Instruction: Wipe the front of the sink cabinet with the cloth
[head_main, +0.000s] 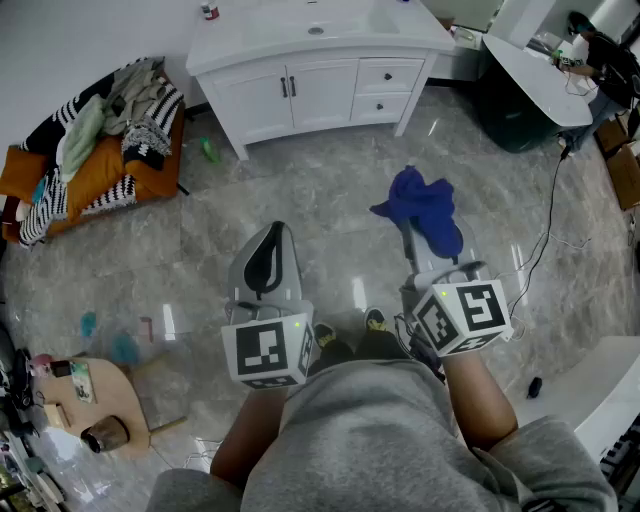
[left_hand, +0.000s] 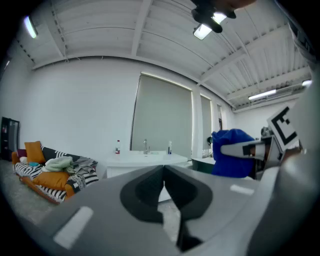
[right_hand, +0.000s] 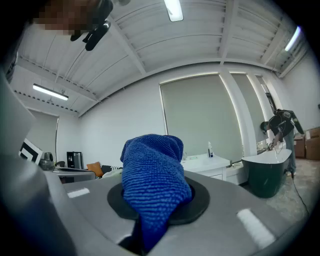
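A white sink cabinet (head_main: 320, 85) with two doors and two drawers stands at the far side of the floor; it also shows far off in the left gripper view (left_hand: 142, 162) and the right gripper view (right_hand: 210, 167). My right gripper (head_main: 425, 235) is shut on a blue cloth (head_main: 425, 210), which bunches up between its jaws (right_hand: 152, 182). The cloth (left_hand: 232, 152) shows at the right of the left gripper view too. My left gripper (head_main: 265, 262) is shut with nothing in it, its jaws meeting in a closed seam. Both grippers are held well short of the cabinet.
A low orange couch (head_main: 95, 170) piled with striped and green clothes stands at the left. A dark green tub (head_main: 525, 100) and a white counter (head_main: 545, 70) are at the right, with a black cable (head_main: 545, 245) trailing over the marble floor. A small round table (head_main: 95, 400) is at lower left.
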